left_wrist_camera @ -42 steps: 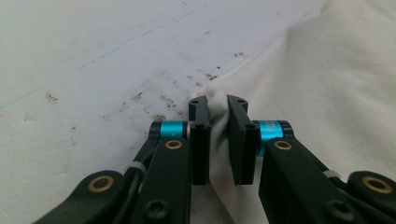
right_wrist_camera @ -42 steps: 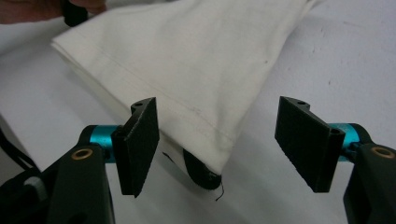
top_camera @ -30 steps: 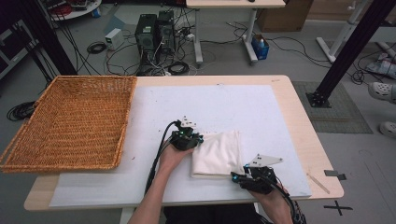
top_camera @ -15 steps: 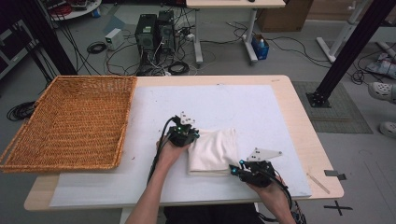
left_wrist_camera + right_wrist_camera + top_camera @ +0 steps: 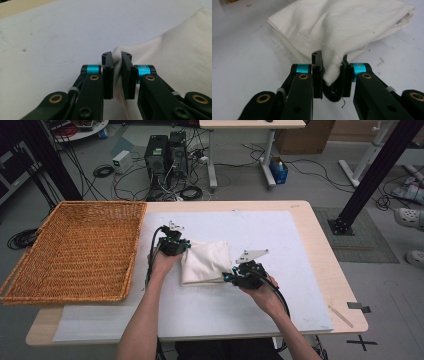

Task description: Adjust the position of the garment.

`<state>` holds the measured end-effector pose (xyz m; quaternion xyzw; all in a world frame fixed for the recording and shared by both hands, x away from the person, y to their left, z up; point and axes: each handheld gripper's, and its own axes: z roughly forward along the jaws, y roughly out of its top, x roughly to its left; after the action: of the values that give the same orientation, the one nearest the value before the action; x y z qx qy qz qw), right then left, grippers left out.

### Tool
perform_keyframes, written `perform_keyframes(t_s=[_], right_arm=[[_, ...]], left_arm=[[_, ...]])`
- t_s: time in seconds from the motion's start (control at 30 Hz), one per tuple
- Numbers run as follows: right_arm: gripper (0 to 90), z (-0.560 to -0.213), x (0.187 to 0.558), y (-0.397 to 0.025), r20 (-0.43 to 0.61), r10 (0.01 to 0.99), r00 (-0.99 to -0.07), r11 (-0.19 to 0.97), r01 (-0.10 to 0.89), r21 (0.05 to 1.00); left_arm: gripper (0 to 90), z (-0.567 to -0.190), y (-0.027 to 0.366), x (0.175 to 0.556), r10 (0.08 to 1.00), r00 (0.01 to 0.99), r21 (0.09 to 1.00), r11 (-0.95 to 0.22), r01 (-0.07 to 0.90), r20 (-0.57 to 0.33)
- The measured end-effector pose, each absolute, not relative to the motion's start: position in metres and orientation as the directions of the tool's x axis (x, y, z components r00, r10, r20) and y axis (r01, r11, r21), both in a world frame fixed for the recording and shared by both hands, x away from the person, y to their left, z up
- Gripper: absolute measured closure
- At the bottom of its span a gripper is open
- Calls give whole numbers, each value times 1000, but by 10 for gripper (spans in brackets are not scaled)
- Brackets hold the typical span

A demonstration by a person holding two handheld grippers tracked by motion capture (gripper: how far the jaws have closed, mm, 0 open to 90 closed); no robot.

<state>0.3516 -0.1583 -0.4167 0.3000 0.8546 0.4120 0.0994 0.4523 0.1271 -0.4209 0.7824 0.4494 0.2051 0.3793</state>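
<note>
At the far left of the desk [image 5: 320, 245] a wicker basket [image 5: 75, 250] sits open and empty, hanging partly over the desk's left edge. Just right of it, the left tongs [image 5: 184, 246] are clamped on a pinch of the folded white cloth [image 5: 207, 262] at its upper left corner; the left gripper view shows the fabric [image 5: 175, 65] bunched between the two black jaws. The cloth lies on the white mat [image 5: 280, 235] near the middle of the desk, close to the person's side. At its lower right corner the right tongs [image 5: 231, 277] are likewise clamped on a tuck of cloth [image 5: 342, 32], with the layered hems visible beyond.

The step in hand looks like lifting the folded cloth by opposite corners. To do it well, both hands should rise together and keep the span between them taut, so the layers do not slip apart, then travel level toward the basket.
</note>
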Motion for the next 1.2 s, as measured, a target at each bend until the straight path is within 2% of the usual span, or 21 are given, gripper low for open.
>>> perform_keyframes(t_s=[0.33, 0.67, 0.87, 0.93, 1.07, 1.13, 1.2], right_arm=[[780, -422, 384, -121, 76, 578, -812, 519, 439, 733], [772, -430, 387, -118, 66, 567, -821, 563, 445, 697], [746, -434, 389, -115, 61, 561, -826, 582, 445, 681], [679, -436, 389, -115, 61, 560, -826, 586, 447, 676], [545, -434, 388, -118, 82, 555, -828, 583, 457, 672], [474, -432, 387, -121, 106, 543, -833, 572, 459, 680], [354, -429, 385, -125, 101, 545, -832, 558, 450, 697]], left_arm=[[813, -430, 155, 474, 912, 406, 778, -218, 589, -52], [810, -443, 155, 478, 908, 416, 743, -248, 622, -45], [788, -443, 157, 478, 917, 389, 740, -199, 643, -92], [727, -443, 158, 478, 921, 371, 731, -170, 661, -120], [476, -438, 160, 475, 925, 341, 718, -122, 685, -168], [413, -432, 159, 472, 928, 338, 733, -123, 669, -154], [354, -425, 158, 470, 928, 342, 748, -120, 653, -150]])
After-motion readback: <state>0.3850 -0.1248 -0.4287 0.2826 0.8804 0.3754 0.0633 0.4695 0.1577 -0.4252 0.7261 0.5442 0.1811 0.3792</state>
